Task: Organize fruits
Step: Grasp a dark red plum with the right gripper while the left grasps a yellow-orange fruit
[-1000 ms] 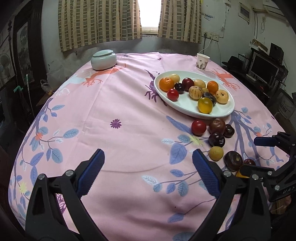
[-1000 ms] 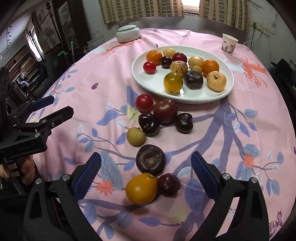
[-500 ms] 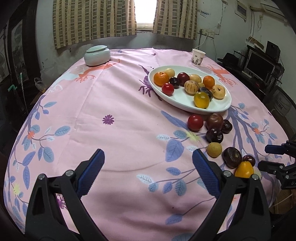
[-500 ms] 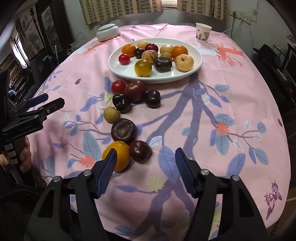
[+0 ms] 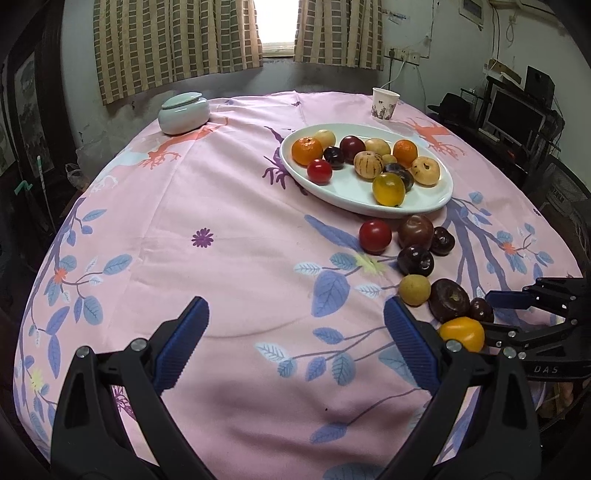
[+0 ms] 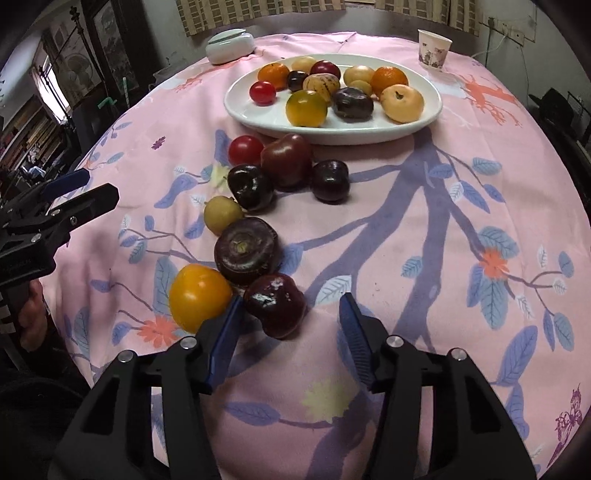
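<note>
Closing the right tool (image 6: 291,314) around the small dark red glossy fruit (image 6: 275,304) just ahead of its tips, pads not yet pressing, presumably for transfer to the white oval plate (image 6: 424,122) far ahead. Keeping the left tool (image 5: 295,332) apart and empty over the pink floral-clothed surface (image 5: 221,206), clear of the row.

Dim room; the window (image 5: 279,27) blows out white between the curtains (image 5: 177,40). Soft shadows under the fruit, fisheye bending the edges, corners black.
</note>
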Demonstrator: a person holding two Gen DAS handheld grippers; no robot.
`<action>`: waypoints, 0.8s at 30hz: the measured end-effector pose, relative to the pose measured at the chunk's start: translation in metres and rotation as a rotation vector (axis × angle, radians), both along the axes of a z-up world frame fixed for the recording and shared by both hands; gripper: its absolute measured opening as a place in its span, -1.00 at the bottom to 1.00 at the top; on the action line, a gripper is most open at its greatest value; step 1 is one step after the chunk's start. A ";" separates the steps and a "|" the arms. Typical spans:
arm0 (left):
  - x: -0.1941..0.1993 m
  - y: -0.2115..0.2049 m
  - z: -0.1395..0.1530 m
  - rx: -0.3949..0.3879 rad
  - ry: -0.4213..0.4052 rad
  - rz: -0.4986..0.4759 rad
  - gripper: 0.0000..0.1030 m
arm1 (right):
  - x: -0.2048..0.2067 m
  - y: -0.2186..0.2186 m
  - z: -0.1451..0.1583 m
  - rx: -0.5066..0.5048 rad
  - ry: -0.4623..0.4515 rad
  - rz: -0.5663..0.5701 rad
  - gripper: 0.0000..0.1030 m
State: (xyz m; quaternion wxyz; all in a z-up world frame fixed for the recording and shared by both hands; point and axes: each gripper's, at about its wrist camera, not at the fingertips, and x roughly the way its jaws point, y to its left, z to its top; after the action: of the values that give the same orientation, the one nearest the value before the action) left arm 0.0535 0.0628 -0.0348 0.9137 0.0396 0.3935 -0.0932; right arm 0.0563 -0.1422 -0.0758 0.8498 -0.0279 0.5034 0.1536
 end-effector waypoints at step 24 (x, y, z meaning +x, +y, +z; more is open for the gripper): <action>-0.023 -0.113 -0.035 0.084 0.153 -0.227 0.87 | -0.048 -0.072 0.013 0.091 -0.099 -0.111 -0.36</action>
State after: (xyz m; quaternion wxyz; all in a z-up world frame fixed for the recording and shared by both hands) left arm 0.0308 -0.0505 -0.0693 0.8622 0.1147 0.4586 -0.1821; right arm 0.0082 -0.2146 -0.0629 0.8813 0.0313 0.4539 0.1272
